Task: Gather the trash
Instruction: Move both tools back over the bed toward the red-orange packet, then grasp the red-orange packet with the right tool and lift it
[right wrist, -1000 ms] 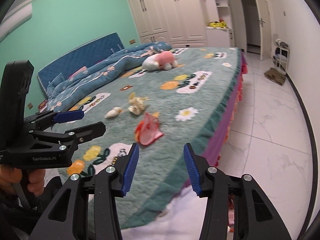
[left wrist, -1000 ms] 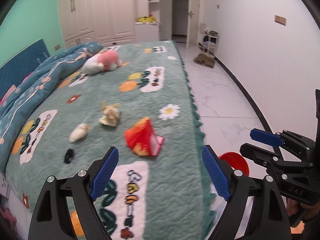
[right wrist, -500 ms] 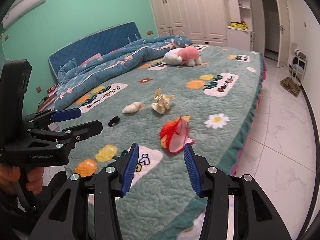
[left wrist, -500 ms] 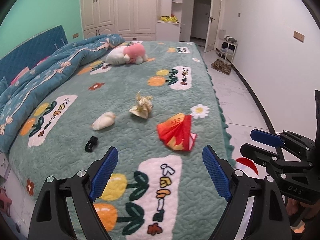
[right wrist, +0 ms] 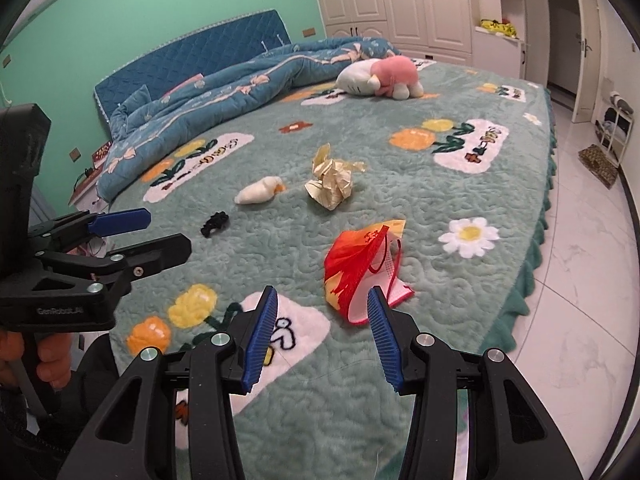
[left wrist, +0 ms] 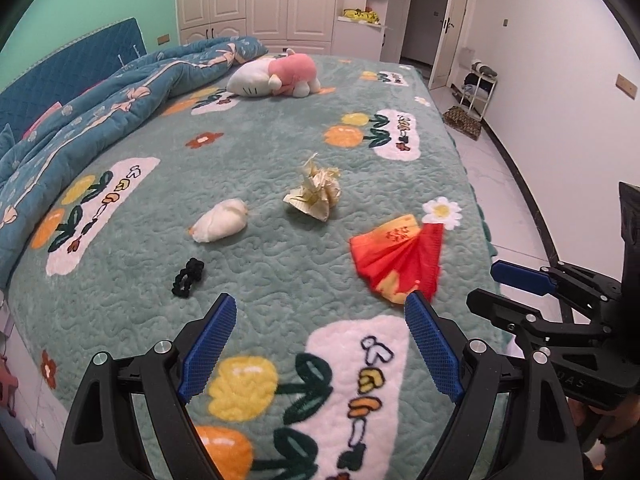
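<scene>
Trash lies on a green patterned bedspread [left wrist: 280, 148]. A red and orange bag [left wrist: 400, 264] [right wrist: 362, 268] lies nearest, just beyond my right gripper [right wrist: 322, 332], which is open and empty. A crumpled cream paper [left wrist: 316, 192] [right wrist: 332, 182] and a white wad [left wrist: 219, 226] [right wrist: 258, 192] lie farther in. A small black hair tie [left wrist: 188, 277] [right wrist: 215, 223] lies to the left. My left gripper [left wrist: 320, 344] is open and empty over the bed's near edge.
A pink and white plush toy [left wrist: 276, 78] and a rumpled blue quilt [left wrist: 112, 96] lie at the far side of the bed. White tiled floor [right wrist: 580, 240] runs along the right. Wardrobes [left wrist: 256, 0] and a doorway [left wrist: 428, 12] stand behind.
Both grippers have moved in over the bed and swung left; the trash now sits closer and more central. Both jaws stay open.
</scene>
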`<action>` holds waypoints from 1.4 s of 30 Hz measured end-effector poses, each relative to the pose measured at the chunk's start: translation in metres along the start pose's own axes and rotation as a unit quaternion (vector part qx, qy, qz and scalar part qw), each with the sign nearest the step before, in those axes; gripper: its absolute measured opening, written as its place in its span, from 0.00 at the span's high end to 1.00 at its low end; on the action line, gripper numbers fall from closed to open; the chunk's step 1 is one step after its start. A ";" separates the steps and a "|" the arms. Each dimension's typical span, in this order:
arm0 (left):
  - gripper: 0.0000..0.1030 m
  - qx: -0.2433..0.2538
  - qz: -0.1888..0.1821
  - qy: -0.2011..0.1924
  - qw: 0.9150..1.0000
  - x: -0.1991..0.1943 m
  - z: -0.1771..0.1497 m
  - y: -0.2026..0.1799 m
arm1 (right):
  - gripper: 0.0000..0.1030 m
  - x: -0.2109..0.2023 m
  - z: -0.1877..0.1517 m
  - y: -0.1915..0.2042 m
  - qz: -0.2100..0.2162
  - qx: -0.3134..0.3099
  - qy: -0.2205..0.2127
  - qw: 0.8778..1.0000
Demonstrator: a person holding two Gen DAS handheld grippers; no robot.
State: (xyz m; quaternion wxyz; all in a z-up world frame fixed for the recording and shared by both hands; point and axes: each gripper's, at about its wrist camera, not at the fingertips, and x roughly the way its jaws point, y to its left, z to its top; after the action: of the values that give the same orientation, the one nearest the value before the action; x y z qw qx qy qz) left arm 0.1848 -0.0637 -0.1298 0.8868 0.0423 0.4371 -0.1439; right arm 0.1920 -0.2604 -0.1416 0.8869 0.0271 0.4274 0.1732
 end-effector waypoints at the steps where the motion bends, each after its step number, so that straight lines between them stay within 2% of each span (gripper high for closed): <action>1: 0.17 -0.002 0.003 0.004 1.000 0.005 0.002 0.003 | 0.54 0.005 0.001 -0.001 0.001 0.001 0.003 1.000; 18: 0.17 -0.010 0.006 0.041 0.999 0.054 0.014 0.019 | 0.55 0.084 0.008 -0.023 0.006 0.007 0.057 0.998; 19: 0.17 -0.010 0.007 0.043 0.999 0.056 0.014 0.020 | 0.58 0.086 0.008 -0.022 0.006 0.002 0.058 0.998; 20: 0.17 -0.011 0.009 0.045 0.999 0.058 0.014 0.021 | 0.71 0.088 0.008 -0.021 0.004 -0.004 0.060 0.998; 22: 0.17 -0.014 0.006 0.049 0.999 0.061 0.014 0.023 | 0.84 0.091 0.008 -0.018 -0.002 -0.015 0.063 0.998; 23: 0.17 -0.015 0.007 0.049 0.999 0.062 0.014 0.024 | 0.99 0.092 0.008 -0.017 -0.001 -0.019 0.063 0.998; 28: 0.17 -0.025 0.015 0.047 0.998 0.064 0.015 0.036 | 0.99 0.086 0.015 -0.010 -0.002 -0.031 0.045 0.999; 37: 0.17 -0.062 0.047 0.042 0.996 0.066 0.019 0.082 | 0.99 0.091 0.054 0.026 0.033 -0.064 0.014 0.997; 42: 0.17 -0.074 0.051 0.049 0.995 0.081 0.020 0.106 | 0.99 0.104 0.070 0.045 0.051 -0.075 0.010 0.996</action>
State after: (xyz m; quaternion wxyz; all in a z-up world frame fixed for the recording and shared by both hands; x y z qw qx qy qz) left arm 0.2778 0.0160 -0.1862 0.8711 0.0058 0.4869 -0.0635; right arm 0.2929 -0.1765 -0.1665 0.8724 -0.0198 0.4197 0.2499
